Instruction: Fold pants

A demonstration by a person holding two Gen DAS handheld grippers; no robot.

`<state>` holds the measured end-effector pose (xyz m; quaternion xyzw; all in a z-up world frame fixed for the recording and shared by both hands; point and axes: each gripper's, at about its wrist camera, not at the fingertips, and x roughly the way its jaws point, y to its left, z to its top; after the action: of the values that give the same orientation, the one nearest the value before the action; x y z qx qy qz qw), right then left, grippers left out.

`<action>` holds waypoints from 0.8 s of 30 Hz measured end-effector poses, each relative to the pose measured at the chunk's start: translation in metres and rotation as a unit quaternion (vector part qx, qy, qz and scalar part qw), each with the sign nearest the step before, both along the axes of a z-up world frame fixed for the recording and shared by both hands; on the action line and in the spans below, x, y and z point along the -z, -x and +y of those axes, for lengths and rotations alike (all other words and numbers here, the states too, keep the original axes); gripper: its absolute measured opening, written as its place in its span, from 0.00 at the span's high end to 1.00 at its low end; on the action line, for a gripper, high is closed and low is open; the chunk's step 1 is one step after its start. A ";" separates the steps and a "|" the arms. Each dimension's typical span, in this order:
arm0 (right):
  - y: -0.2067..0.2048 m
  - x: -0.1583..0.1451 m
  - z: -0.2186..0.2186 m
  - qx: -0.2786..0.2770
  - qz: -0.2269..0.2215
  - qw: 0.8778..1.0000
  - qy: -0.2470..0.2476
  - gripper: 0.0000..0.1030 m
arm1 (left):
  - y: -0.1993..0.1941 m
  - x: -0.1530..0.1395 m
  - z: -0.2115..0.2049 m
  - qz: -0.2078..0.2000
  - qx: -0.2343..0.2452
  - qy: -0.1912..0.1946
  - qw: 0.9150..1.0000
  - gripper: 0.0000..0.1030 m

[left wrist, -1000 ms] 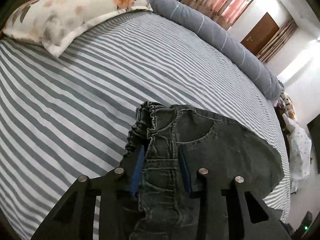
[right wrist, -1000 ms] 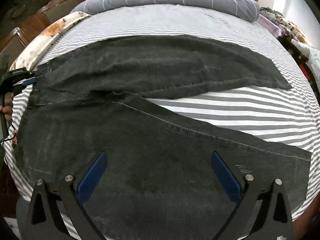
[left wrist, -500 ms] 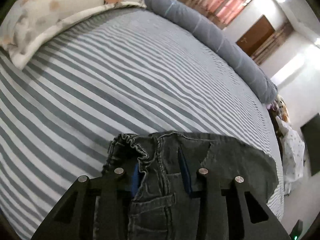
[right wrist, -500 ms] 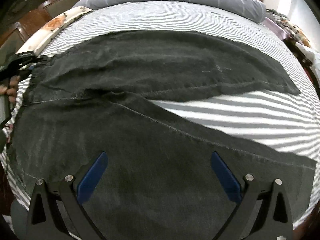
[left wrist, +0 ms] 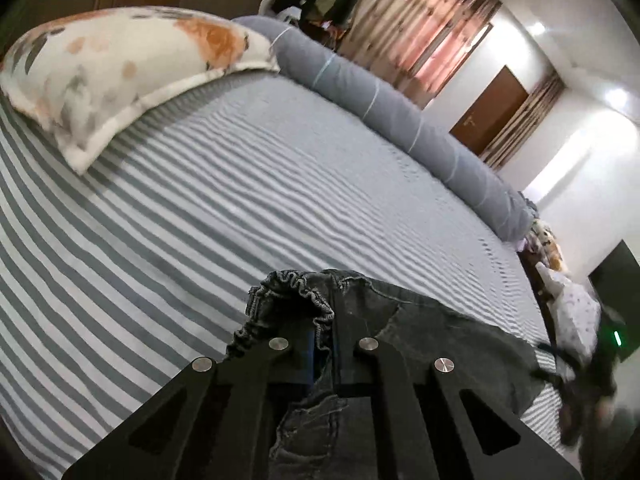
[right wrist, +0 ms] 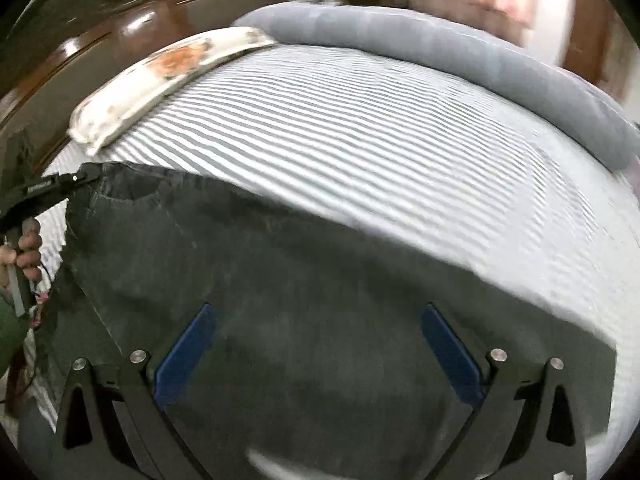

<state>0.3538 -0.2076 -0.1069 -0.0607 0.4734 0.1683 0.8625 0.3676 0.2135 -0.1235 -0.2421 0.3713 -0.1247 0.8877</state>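
Dark grey denim pants (right wrist: 304, 288) lie on the striped bed. My left gripper (left wrist: 326, 356) is shut on the elastic waistband (left wrist: 292, 292) of the pants, holding it bunched just above the sheet. In the right wrist view the left gripper (right wrist: 52, 188) shows at the far left, holding the pants' upper corner. My right gripper (right wrist: 316, 348) is open and empty, its blue pads (right wrist: 184, 352) spread wide over the pants. The pants look folded lengthwise, one leg over the other. The right wrist view is motion-blurred.
The bed has a grey-and-white striped sheet (left wrist: 248, 200). A floral pillow (left wrist: 120, 68) lies at the head. A long grey bolster (left wrist: 400, 120) runs along the far edge. A wooden headboard (right wrist: 80, 60) stands at the left. A dark device with a green light (left wrist: 616, 336) sits beside the bed.
The far leg of the pants has come over onto the near leg, baring the striped sheet. My left gripper closed tighter on the waistband. The right gripper stayed open.
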 end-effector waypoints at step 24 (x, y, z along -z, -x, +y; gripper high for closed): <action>-0.136 0.063 0.022 -0.246 0.222 0.943 -0.004 0.83 | 0.051 -0.045 -0.005 -0.090 0.013 0.028 0.995 0.95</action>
<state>0.4894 -0.1857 -0.1699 -0.1330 0.6227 0.3866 0.6672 0.3168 0.2086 -0.0784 -0.2500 0.2894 -0.1674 0.9087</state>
